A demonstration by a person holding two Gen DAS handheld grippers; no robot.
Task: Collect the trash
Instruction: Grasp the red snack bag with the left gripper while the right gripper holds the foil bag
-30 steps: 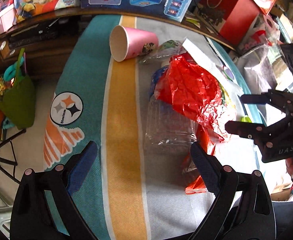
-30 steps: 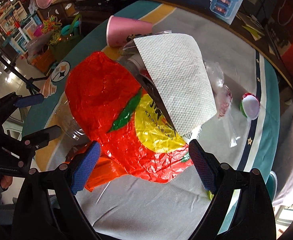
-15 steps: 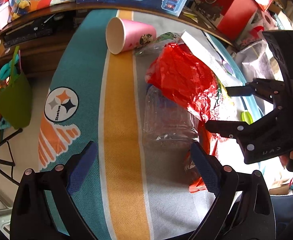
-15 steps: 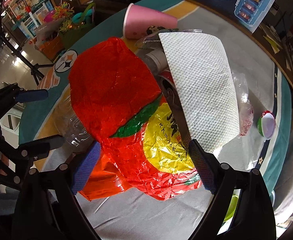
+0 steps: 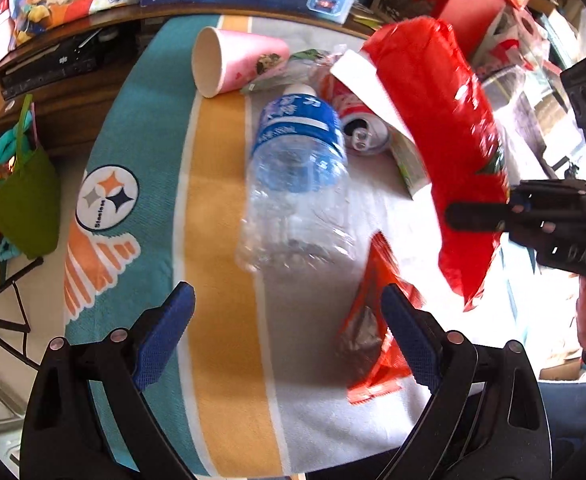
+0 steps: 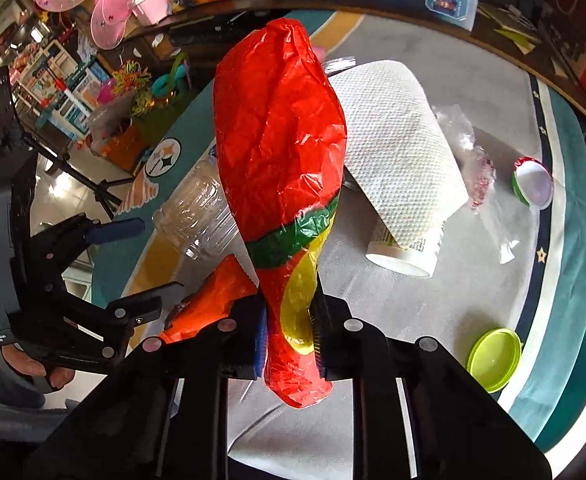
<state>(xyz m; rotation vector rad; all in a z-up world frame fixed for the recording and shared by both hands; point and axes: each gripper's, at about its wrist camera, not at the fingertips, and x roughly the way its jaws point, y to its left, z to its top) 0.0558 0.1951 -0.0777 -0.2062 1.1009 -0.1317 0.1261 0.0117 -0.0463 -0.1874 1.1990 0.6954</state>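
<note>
My right gripper [image 6: 287,332] is shut on a large red, green and yellow foil bag [image 6: 281,152] and holds it up off the table; the bag also shows in the left wrist view [image 5: 445,140]. My left gripper [image 5: 287,320] is open and empty, low over the table just in front of a clear plastic bottle with a blue label [image 5: 297,176]. An orange wrapper [image 5: 377,332] lies by its right finger. A red soda can [image 5: 357,128], a pink paper cup [image 5: 233,60] and a white paper towel [image 6: 397,152] lie beyond.
A white cup [image 6: 401,256] lies under the paper towel. A clear plastic wrapper [image 6: 477,172], a small red-and-green lidded tub [image 6: 533,184] and a lime lid [image 6: 493,354] lie at the right. The table has a striped cloth [image 5: 221,240]. Shelves with toys stand behind.
My right gripper has shut on the red foil bag and lifted it off the pile, uncovering the bottle and the can. My left gripper has stayed open and has come closer to the bottle.
</note>
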